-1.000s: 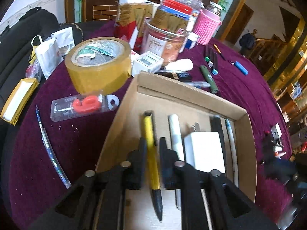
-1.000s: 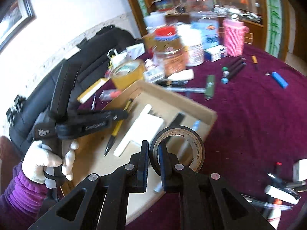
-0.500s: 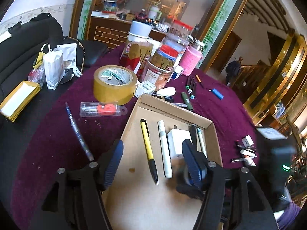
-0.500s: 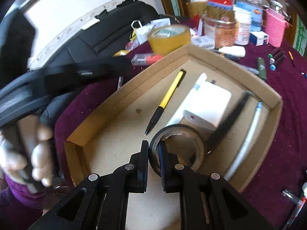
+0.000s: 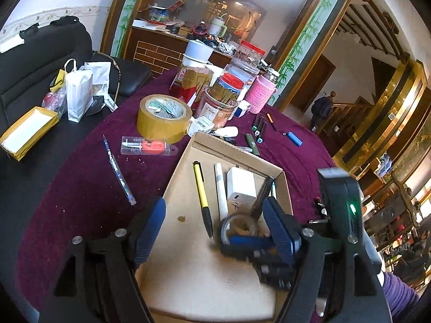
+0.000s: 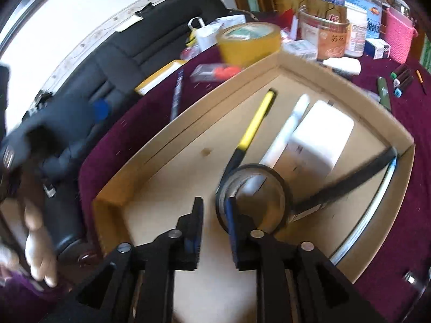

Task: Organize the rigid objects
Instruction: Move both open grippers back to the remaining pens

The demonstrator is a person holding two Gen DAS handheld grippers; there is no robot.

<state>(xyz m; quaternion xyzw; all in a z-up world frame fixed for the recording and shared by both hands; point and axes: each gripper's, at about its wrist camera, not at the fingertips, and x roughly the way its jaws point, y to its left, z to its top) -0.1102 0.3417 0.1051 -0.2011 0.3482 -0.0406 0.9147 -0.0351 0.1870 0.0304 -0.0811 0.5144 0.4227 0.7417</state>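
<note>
A shallow cardboard box (image 5: 186, 271) (image 6: 167, 148) lies on the purple table. In it lie a yellow pen (image 5: 201, 188) (image 6: 254, 127), a white marker (image 5: 221, 191), a white charger block (image 5: 241, 185) (image 6: 320, 140) and a dark pen (image 6: 350, 177). A black tape roll (image 5: 238, 227) (image 6: 253, 196) rests on the box floor. My right gripper (image 6: 214, 223) is open, its jaws astride the roll's near wall. My left gripper (image 5: 212, 228) is open and empty above the box's near end.
A big yellow tape roll (image 5: 164, 117), jars (image 5: 223, 97), a pink-sleeved bottle (image 5: 262, 92), a packaged red item (image 5: 149, 146), a blue pen (image 5: 120, 173), markers (image 5: 258, 129) and a blue lighter (image 5: 295, 138) crowd the table beyond the box. A black sofa (image 5: 35, 53) stands left.
My right gripper lowered the black tape roll into the box and opened, letting it go. My left gripper released the yellow pen and drew back, open.
</note>
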